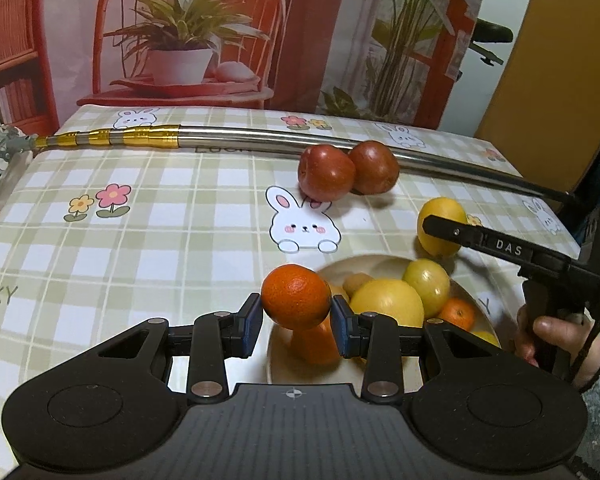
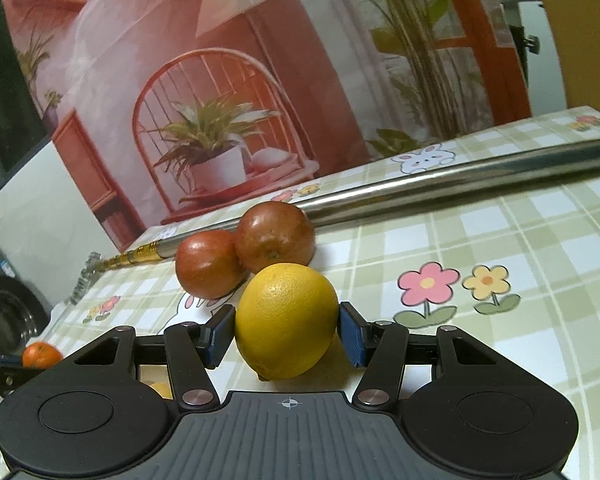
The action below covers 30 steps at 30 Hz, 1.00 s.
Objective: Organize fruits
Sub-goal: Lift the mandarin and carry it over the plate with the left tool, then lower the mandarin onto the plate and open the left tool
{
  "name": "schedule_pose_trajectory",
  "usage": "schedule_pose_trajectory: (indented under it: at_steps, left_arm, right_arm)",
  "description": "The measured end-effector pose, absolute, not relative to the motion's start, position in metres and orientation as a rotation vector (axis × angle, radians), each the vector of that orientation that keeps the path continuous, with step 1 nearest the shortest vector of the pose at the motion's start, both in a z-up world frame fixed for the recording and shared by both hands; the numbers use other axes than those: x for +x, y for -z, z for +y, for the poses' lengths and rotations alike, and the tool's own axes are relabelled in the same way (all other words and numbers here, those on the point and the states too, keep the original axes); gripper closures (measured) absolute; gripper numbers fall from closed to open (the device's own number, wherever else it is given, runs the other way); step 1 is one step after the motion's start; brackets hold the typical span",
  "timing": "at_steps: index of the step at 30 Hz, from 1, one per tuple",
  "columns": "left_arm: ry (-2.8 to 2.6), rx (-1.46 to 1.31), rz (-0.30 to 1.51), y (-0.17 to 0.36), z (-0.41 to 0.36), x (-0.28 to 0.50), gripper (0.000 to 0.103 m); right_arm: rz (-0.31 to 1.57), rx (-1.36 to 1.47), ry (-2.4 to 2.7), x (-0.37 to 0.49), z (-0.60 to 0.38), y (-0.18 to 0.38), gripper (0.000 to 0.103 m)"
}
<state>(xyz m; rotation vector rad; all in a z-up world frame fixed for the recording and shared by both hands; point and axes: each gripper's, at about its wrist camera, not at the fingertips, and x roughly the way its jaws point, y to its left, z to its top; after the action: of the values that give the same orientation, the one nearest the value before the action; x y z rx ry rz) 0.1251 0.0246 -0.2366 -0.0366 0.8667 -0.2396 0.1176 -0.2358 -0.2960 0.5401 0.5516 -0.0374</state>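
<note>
The left gripper point(image 1: 296, 322) clamps a mandarin point(image 1: 296, 300) just above the bowl's point(image 1: 364, 266) left rim at lower centre, while the right gripper point(image 2: 286, 332), clasping a round yellow citrus point(image 2: 286, 320), sits beyond the bowl's upper-right edge.

Looks like a home, set up at a household table: checked tablecloth point(image 1: 140, 248) printed with bunnies and flowers, cream fruit bowl point(image 1: 380, 264) on top, hanging backdrop point(image 1: 308, 32) printed with a rattan chair and potted plants, plus an ochre door point(image 1: 560, 60) to the right.
</note>
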Motion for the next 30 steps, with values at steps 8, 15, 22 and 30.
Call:
schedule_pose_trajectory:
  at_steps: [8, 15, 22, 30]
  left_arm:
    - [0.252, -0.009, 0.872, 0.237, 0.019, 0.105, 0.064]
    - [0.260, 0.013, 0.880, 0.239, 0.015, 0.094, 0.064]
    - [0.296, 0.006, 0.881, 0.235, 0.008, 0.089, 0.064]
    - [0.386, 0.040, 0.894, 0.237, -0.014, 0.088, 0.064]
  right_arm:
    - [0.541, 0.551, 0.043, 0.100, -0.233, 0.295, 0.051]
    - [0.530, 0.554, 0.049, 0.092, -0.232, 0.294, 0.051]
    - [0.537, 0.551, 0.078, 0.085, -0.234, 0.292, 0.051]
    - [0.529, 0.572, 0.099, 0.050, -0.234, 0.281, 0.051]
